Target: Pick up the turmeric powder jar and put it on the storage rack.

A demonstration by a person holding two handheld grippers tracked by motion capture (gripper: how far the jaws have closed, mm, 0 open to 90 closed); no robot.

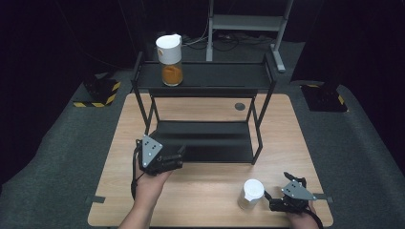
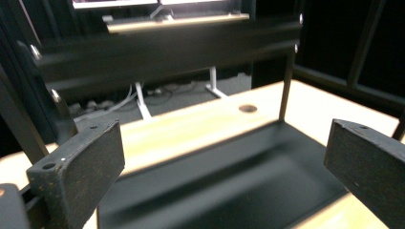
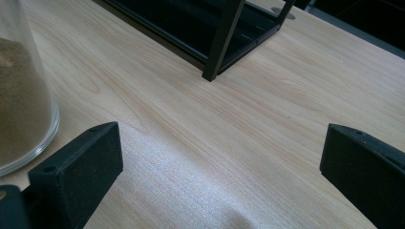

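At the table's front right, the right gripper (image 1: 282, 200) sits jaws spread beside the jar (image 1: 251, 193) — swing left, centre the glass, then close. Left gripper (image 1: 165, 160) spread too, idle.

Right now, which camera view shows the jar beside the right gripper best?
The high view: the whole jar stands on the table with its white lid, just left of the right gripper. The right gripper view has only its lower glass wall and brownish powder at the left edge. The left gripper view looks at the black rack.
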